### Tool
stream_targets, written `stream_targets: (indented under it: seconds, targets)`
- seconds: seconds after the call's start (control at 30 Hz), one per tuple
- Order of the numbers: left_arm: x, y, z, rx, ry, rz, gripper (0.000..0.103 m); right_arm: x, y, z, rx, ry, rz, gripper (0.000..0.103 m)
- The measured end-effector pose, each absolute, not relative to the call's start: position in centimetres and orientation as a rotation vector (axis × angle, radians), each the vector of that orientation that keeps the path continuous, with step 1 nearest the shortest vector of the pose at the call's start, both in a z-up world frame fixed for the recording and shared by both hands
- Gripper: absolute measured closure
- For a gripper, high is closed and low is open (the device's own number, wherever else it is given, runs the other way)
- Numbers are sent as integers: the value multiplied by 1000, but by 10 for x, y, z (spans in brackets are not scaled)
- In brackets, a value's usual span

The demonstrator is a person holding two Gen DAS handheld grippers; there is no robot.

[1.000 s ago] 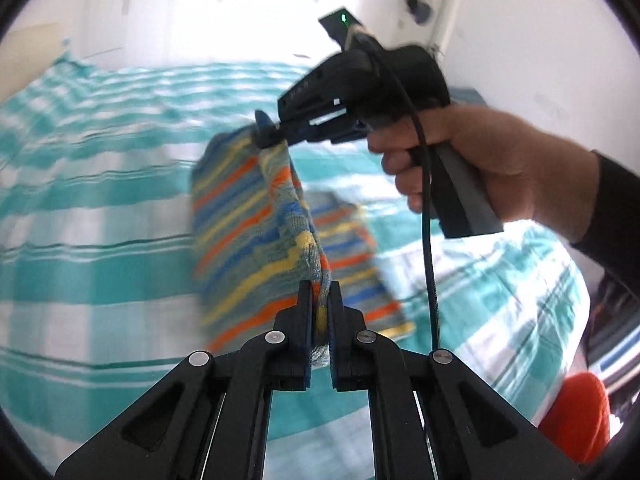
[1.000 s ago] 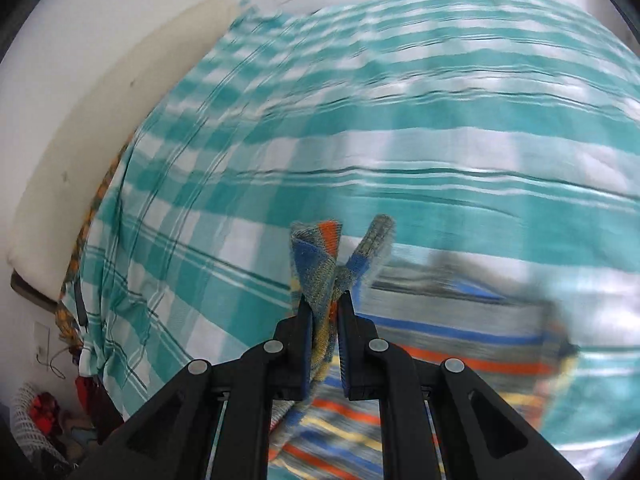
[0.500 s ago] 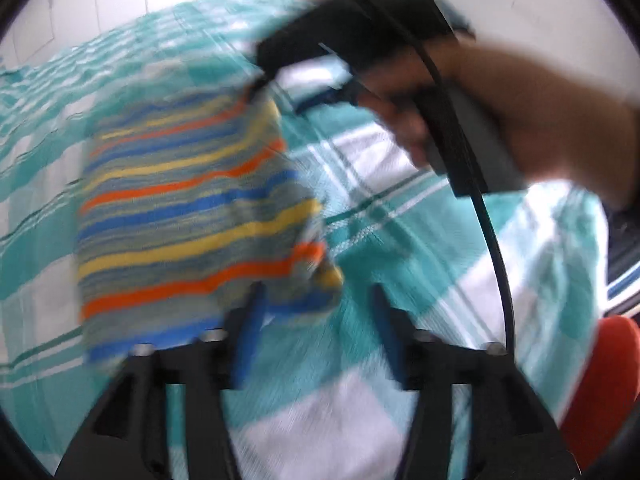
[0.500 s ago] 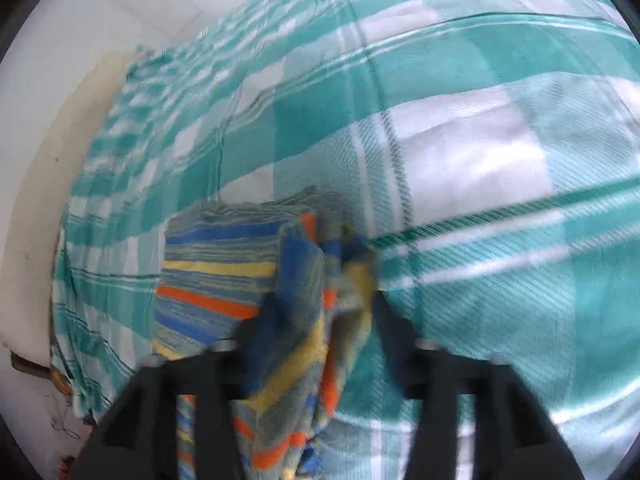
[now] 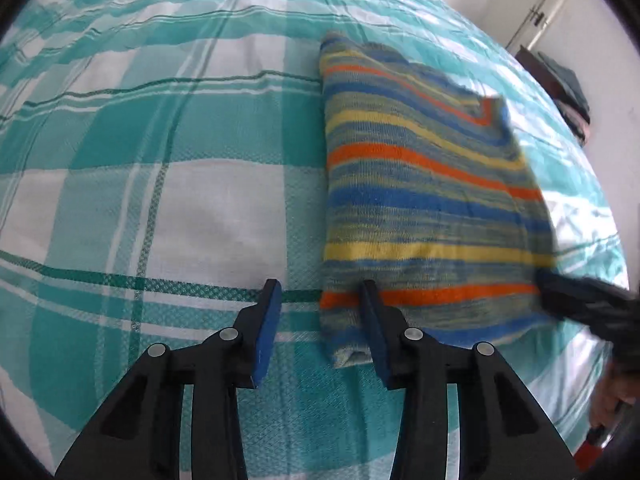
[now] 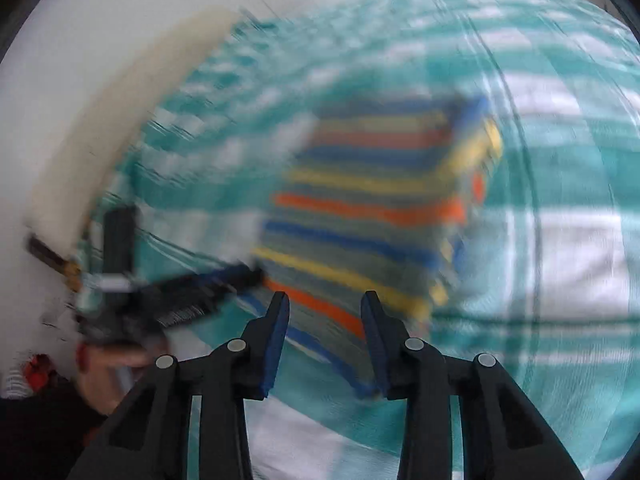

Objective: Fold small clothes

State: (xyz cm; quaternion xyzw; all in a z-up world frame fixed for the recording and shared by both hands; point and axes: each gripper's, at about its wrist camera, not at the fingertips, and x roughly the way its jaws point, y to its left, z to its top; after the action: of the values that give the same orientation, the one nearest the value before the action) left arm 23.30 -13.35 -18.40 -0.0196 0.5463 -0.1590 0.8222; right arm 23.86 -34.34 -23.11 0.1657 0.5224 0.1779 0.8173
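1. Left wrist view, nearest the lens: the left tool [image 5: 320, 312] has its two blue-padded fingers spread wide, pinching nothing. Its right finger sits at the near left corner of the striped garment [image 5: 420, 200]; whether it touches the cloth I cannot tell.
2. Just beyond, the striped garment lies folded flat on the bed [image 5: 160, 160], a rough rectangle of blue, yellow and orange bands on the teal-and-white checked cover.
3. At the garment's near right corner the right tool [image 5: 588, 304] shows as a dark blur beside the cloth.
4. Farther right, past the bed's edge, a stack of folded clothes [image 5: 568, 92] sits by the white wall.
5. Right wrist view, heavily blurred: the right tool [image 6: 324, 312] is also spread, holding nothing, with the striped garment [image 6: 376, 208] ahead on the bed [image 6: 560, 220].
6. To the left, the left tool [image 6: 200, 292] is near the garment's edge.
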Motion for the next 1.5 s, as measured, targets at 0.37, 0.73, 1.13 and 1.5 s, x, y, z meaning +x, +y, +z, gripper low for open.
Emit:
stream_targets:
  seconds: [0.37, 0.73, 1.13, 1.5]
  targets:
    - [206, -123, -173, -22, 1120, -353, 35, 215, -376, -237, 449, 1171, 300, 58]
    - [203, -131, -185, 6, 1076, -374, 35, 223, -372, -250, 286, 1210, 301, 87]
    - [188, -137, -195, 44, 986, -363, 25, 356, -403, -240, 505, 1155, 173, 58]
    - [187, -137, -198, 55, 973, -393, 17, 369, -399, -263, 423, 1115, 120, 76]
